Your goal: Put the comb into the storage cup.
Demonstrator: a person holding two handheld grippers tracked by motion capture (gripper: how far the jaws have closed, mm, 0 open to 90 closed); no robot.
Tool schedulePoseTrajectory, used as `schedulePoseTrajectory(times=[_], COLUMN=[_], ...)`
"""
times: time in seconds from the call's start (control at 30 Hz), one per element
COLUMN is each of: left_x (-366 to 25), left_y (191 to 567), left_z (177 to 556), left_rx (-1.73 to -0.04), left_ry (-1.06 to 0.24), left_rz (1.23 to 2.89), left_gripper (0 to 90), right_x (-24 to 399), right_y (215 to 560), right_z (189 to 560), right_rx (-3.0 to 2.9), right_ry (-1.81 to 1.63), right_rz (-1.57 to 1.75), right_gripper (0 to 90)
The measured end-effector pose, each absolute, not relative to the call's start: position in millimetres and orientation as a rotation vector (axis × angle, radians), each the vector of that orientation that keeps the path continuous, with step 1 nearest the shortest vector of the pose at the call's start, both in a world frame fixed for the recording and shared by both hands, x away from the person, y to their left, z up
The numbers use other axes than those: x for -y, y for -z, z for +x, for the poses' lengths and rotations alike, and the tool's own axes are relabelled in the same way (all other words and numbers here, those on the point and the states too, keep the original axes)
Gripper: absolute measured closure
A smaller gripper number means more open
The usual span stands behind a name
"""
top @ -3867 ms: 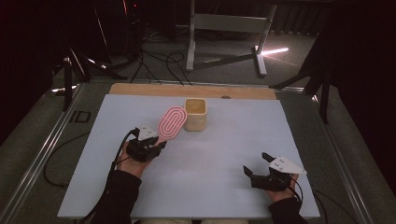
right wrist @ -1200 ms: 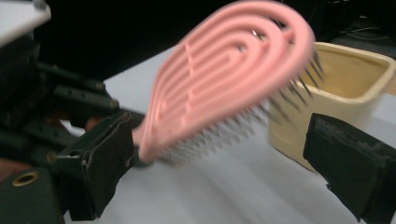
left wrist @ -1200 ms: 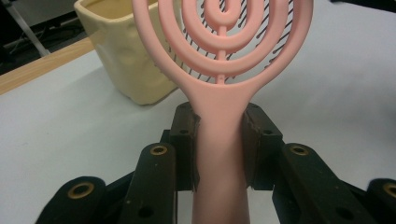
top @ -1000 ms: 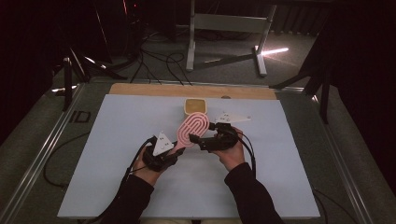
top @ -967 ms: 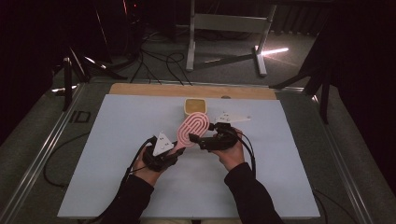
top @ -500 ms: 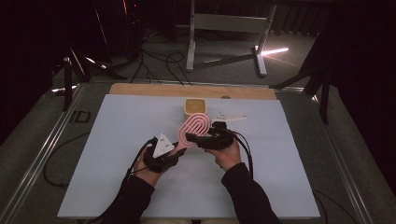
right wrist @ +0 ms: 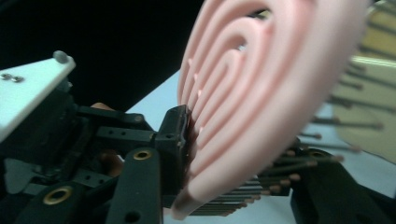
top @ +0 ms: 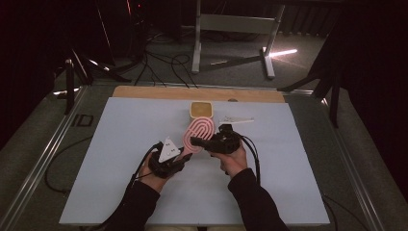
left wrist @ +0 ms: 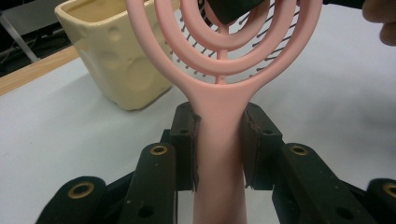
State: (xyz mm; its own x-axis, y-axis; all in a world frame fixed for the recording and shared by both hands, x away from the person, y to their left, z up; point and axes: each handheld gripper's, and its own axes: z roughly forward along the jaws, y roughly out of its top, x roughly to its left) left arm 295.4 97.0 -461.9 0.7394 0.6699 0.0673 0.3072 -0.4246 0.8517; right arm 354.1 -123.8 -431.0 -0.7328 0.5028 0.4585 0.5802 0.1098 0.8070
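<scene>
Hairbrush (top: pixel 199 134) — a pink one with looped ribs and dark bristles — is held above the pale table (top: pixel 110 159), just in front of the cream cup (top: pixel 201 109). Its handle is clamped squarely between the pads of the left gripper (left wrist: pixel 219 140), as seen in the left gripper view, with the cup (left wrist: pixel 116 51) just beyond and to the left. The head is being taken by the right gripper (top: pixel 197 142), whose jaws have just been closing: in the right gripper view one pad (right wrist: pixel 180 140) is pressed against the ribbed back of the brush (right wrist: pixel 261 93), while the other jaw sits on the bristle side and its contact is partly hidden by the bristles

Several things could be expected to go wrong from here. A grip across bristles is a soft one, so the head could be allowed to slip or twist if the left gripper is opened too soon. If both grips are kept tight while the hands are moved apart or turned differently, the thin ribs could be bent. The cup is close behind, and it could be knocked by the brush tip if the head is swung forward carelessly — a light cup would be tipped easily
</scene>
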Motion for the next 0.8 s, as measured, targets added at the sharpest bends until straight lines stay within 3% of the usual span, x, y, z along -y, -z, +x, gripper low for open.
schedulePoseTrajectory(times=[0.47, 0.57, 0.63, 0.73, 0.8], left_x=[-100.4, -99.4, -100.2, -102.9, -105.1], left_y=[461.5, 461.6, 461.3, 460.5, 460.3], left_z=[296.7, 296.2, 297.1, 298.9, 299.5], left_rx=[-0.739, -0.744, -0.761, -0.779, -0.779], left_ry=[-0.474, -0.487, -0.485, -0.457, -0.43], left_rz=[2.014, 2.008, 1.997, 1.984, 1.965], left_gripper=[68.7, 64.7, 58.9, 42.9, 39.8], right_x=[118.8, 118.7, 119.4, 120.7, 121.8], right_y=[427.6, 426.9, 426.6, 426.5, 426.5], right_z=[352.2, 351.8, 352.0, 352.7, 353.5], right_rx=[2.233, 2.239, 2.236, 2.234, 2.233], right_ry=[1.733, 1.743, 1.751, 1.763, 1.769], right_rz=[-1.114, -1.123, -1.13, -1.146, -1.154], right_gripper=[63.8, 63.8, 63.8, 63.8, 63.8])
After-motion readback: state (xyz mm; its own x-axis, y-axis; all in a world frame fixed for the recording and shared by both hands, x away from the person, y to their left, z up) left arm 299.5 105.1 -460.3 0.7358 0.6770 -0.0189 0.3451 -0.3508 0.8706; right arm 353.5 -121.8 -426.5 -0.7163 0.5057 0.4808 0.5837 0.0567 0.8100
